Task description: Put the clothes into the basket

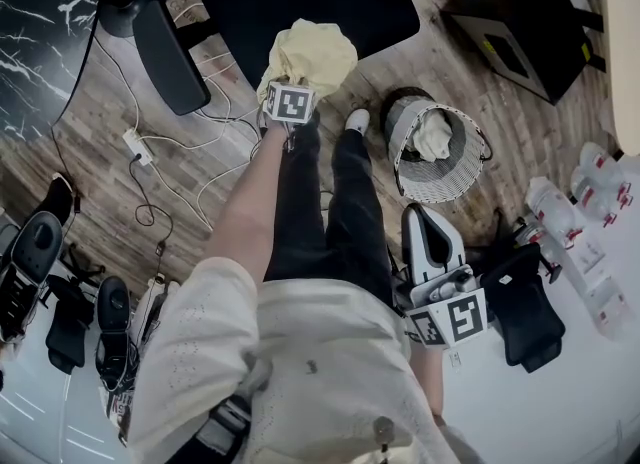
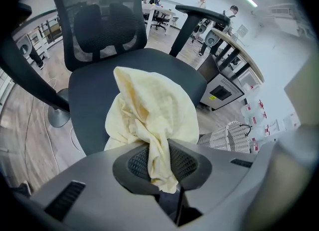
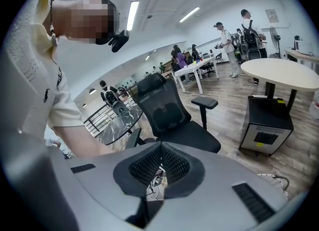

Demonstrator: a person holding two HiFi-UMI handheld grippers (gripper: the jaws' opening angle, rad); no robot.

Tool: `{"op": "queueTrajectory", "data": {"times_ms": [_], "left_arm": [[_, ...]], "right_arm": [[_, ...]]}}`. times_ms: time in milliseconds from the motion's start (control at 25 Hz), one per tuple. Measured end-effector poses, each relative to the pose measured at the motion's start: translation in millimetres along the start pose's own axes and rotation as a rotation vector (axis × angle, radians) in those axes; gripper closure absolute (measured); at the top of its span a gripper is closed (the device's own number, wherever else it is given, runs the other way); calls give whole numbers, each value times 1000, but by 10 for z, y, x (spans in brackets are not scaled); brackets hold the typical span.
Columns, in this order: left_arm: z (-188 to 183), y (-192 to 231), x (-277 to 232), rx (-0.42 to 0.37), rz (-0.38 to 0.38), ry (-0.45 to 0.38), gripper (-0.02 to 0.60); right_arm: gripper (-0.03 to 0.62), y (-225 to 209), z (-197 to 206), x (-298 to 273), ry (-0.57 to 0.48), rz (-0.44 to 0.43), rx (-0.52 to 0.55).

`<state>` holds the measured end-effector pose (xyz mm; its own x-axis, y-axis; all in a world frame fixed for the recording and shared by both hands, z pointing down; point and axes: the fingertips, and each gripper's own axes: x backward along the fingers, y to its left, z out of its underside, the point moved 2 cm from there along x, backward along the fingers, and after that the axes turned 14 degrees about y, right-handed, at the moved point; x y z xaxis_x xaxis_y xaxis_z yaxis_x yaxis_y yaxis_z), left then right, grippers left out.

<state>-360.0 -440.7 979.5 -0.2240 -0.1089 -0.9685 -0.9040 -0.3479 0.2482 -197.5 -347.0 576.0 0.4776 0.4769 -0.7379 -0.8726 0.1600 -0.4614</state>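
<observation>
The left gripper (image 2: 158, 151) was clenched on a pale yellow garment (image 2: 149, 110) over the office chair's seat (image 2: 89, 100). The right gripper (image 3: 159, 161) was closed on nothing. Beside the person's legs, the white mesh basket (image 1: 447, 180) held one pale cloth (image 1: 432, 137).

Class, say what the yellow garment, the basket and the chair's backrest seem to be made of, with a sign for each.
The yellow garment: soft matte woven cloth, likely cotton; it crumples and drapes. The basket: white openwork, plastic or coated wire; lattice walls show. The chair's backrest: black mesh fabric; the background shows through.
</observation>
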Motion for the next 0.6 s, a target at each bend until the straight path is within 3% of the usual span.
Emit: {"op": "queueTrajectory", "data": {"times_ms": [600], "left_arm": [[343, -274, 362, -57, 18, 55, 508]], "right_arm": [[585, 103, -173, 324, -75, 11, 28]]}}
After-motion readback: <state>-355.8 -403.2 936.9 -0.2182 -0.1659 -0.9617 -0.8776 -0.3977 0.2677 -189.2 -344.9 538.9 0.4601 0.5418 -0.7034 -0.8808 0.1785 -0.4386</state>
